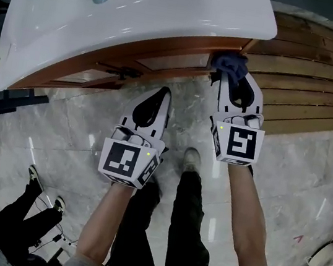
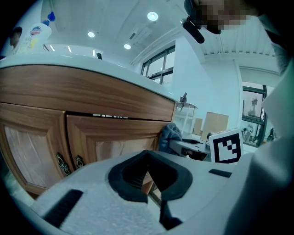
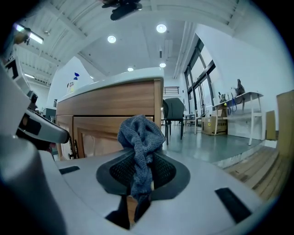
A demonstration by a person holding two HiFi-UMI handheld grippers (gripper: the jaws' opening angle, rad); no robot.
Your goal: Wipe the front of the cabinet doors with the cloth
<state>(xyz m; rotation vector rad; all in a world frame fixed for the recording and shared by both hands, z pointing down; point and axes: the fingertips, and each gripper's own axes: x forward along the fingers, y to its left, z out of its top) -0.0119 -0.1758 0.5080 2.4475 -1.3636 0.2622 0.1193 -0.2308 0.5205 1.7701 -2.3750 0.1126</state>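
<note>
coarse knitted cloth [image 3: 140, 137] — grained wood cabinet doors [image 2: 110, 142] — glossy white sink [image 1: 142, 6]

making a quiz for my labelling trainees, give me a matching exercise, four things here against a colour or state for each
1 cloth
2 left gripper
3 right gripper
4 basin

a white, on top of the cabinet
b shut on the cloth
c blue-grey, bunched up
d shut, nothing between its jaws

Pairs: 1-c, 2-d, 3-b, 4-a
</note>
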